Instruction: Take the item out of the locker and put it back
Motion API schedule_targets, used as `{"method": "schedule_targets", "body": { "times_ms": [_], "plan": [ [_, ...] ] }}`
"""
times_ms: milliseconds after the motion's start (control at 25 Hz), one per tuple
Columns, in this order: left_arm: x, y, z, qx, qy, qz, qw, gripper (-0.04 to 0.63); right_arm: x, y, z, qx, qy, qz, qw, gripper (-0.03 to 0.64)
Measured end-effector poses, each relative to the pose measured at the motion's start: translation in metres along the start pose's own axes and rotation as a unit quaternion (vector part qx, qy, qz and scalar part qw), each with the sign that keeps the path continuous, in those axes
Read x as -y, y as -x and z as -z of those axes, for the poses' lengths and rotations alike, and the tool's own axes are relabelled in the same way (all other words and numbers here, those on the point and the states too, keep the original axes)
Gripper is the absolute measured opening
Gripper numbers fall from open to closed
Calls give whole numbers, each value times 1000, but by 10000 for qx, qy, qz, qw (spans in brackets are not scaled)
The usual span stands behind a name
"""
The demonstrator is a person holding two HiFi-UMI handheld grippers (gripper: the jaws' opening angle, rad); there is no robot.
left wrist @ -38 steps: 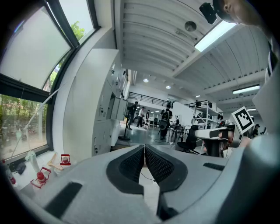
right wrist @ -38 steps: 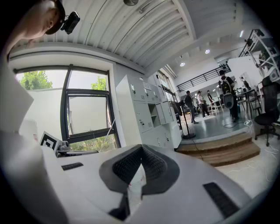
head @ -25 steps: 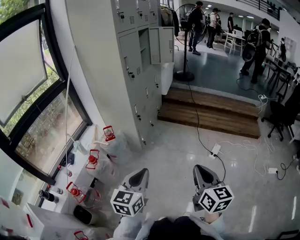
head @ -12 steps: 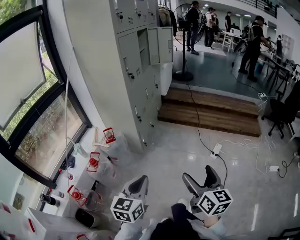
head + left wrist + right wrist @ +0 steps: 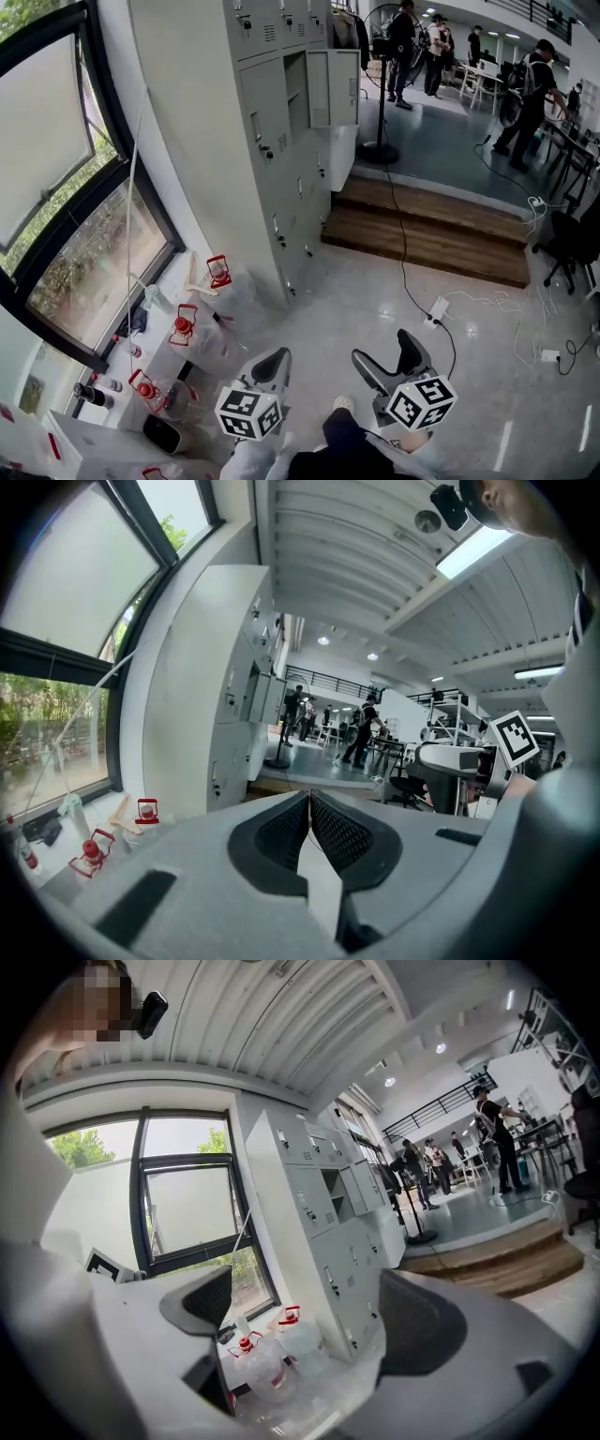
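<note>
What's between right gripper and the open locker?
Head view: only bare floor from right gripper to the lockers' base; open locker sits higher. Cable runs alongside.

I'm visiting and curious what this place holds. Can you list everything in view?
lockers: one bank, grey, beside the window; one door stands open
water jugs: at least three, clear with red handles, below the window
window: one, dark frame, at left
fan: one, black, standing beyond the lockers
steps: two, brown wood, past the lockers
power strip: one, white, on the floor with cables
people: several, mostly dark clothes, far end of the room
left gripper: one, grey, jaws shut, empty
right gripper: one, grey, jaws have just been opening, nothing between them
</note>
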State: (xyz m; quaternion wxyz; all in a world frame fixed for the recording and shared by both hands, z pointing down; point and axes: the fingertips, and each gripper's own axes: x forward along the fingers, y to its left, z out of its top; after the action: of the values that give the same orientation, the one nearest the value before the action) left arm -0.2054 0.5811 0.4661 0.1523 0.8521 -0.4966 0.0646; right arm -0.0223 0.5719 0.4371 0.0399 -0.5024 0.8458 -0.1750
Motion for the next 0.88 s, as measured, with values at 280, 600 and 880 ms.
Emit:
{"method": "schedule_targets", "body": {
  "times_ms": [280,600,880],
  "plan": [
    [-21,-69,-35,71,-70,19,9999,14,43,-62,-27,-21,73,-47,10000,489],
    [-40,-129,-58,94,-78,-26,9999,15,80,-117,-42,-213,136,-81,9996,463],
    [-56,-167,-71,138,-19,-112,9998,14,108,-148,-53,-244,146,-47,9996,451]
  ]
}}
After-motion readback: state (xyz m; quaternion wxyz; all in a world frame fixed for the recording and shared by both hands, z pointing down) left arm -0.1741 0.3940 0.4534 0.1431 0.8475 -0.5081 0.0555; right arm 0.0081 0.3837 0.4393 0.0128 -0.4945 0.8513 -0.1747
